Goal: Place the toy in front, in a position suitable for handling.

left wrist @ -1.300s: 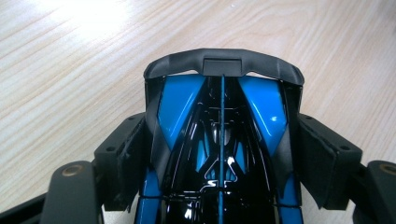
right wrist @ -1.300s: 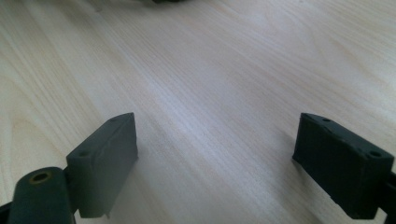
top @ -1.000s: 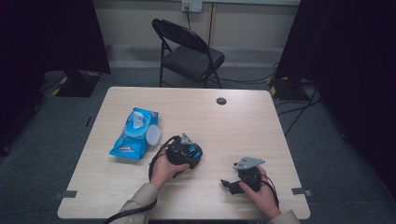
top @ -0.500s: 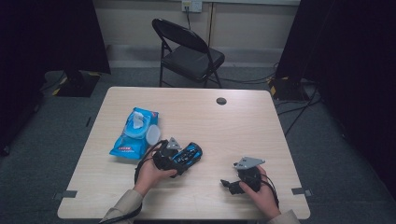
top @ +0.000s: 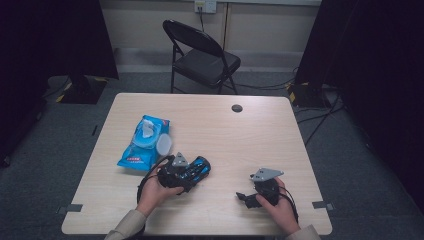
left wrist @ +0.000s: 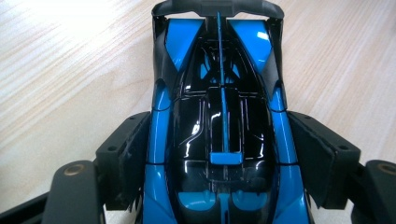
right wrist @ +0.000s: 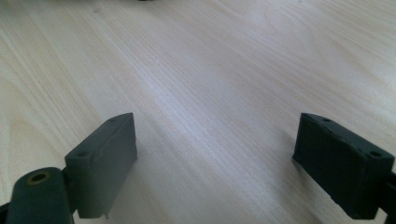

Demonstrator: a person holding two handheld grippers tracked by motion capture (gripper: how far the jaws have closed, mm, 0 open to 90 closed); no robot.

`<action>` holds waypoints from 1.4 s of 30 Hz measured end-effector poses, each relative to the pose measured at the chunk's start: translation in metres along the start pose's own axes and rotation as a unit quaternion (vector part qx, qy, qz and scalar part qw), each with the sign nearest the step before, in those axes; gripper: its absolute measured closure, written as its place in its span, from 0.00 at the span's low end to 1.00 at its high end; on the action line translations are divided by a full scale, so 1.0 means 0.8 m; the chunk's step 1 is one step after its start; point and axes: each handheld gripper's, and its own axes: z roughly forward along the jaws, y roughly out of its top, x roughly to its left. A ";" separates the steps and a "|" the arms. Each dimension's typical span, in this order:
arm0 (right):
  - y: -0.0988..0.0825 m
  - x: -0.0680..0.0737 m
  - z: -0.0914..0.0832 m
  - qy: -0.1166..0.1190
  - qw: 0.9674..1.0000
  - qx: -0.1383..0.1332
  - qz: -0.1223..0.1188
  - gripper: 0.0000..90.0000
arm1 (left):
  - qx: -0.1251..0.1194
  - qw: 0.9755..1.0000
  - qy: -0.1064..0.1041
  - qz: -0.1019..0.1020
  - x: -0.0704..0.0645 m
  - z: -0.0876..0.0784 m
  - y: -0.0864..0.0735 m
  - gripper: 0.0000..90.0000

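On the pale wooden table [top: 260,135]: one blue and black toy car [left wrist: 219,121], one blue pack of wipes [top: 144,144] and one small dark round fitting [top: 237,108] set into the top, possibly a cable port. Two handheld grippers are at work, the left gripper [top: 192,171] and the right gripper [top: 246,199]. One black folding chair [top: 202,57] stands behind the table. One wall outlet [top: 205,6] is in view.

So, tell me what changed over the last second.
The left gripper slid left toward the wipes pack with the blue toy car between its jaws, turned to point right, and its jaws have just been closing on the car. The right gripper, the wipes pack and the table stayed put.
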 end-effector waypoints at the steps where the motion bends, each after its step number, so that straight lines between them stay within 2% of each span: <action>1: 0.000 0.000 0.000 0.000 1.000 0.000 0.000 0.14 | 0.002 1.000 0.005 0.003 -0.002 0.001 0.002 0.29; 4: 0.000 0.000 0.000 0.000 1.000 0.000 0.000 0.14 | -0.001 1.000 0.005 -0.006 -0.002 0.005 0.006 0.29; 7: 0.000 0.000 0.000 0.000 1.000 0.000 0.000 0.14 | -0.006 1.000 0.011 -0.024 -0.003 0.006 0.011 0.30; 8: 0.000 0.000 0.000 0.000 1.000 0.000 0.000 0.14 | -0.006 1.000 0.011 -0.027 -0.004 0.008 0.012 0.30; 9: 0.000 0.000 0.000 0.000 1.000 0.000 0.000 0.14 | -0.004 1.000 0.015 -0.020 -0.005 0.009 0.014 0.30; 11: 0.000 0.000 0.000 0.001 1.000 0.000 0.000 0.14 | -0.006 1.000 0.012 -0.026 -0.006 0.012 0.016 0.30; 14: 0.000 0.000 0.000 0.001 1.000 0.000 0.000 0.14 | -0.013 0.999 0.019 -0.031 -0.010 0.015 0.020 0.30; 21: 0.000 0.000 0.000 0.001 1.000 0.000 0.000 0.14 | -0.012 0.999 0.025 -0.029 -0.016 0.016 0.030 0.30; 25: 0.000 0.000 0.000 0.001 1.000 0.000 0.000 0.14 | -0.004 0.999 0.022 -0.026 -0.016 0.021 0.026 0.30; 30: 0.000 0.000 0.000 0.001 1.000 0.000 0.000 0.14 | -0.007 1.000 0.021 -0.019 -0.017 0.021 0.025 0.30; 35: 0.000 0.000 0.000 0.001 1.000 0.000 0.000 0.14 | -0.006 1.000 0.018 -0.021 -0.016 0.022 0.025 0.30; 38: 0.000 0.000 0.000 0.001 1.000 0.000 0.000 0.14 | -0.007 1.000 0.020 -0.018 -0.015 0.018 0.025 0.28; 40: 0.000 0.000 0.000 0.001 1.000 0.000 0.000 0.14 | -0.011 0.999 0.030 -0.012 -0.014 0.011 0.027 0.22; 42: 0.000 0.000 0.000 0.001 1.000 0.000 0.000 0.14 | -0.019 0.999 0.025 -0.016 -0.012 0.001 0.031 0.21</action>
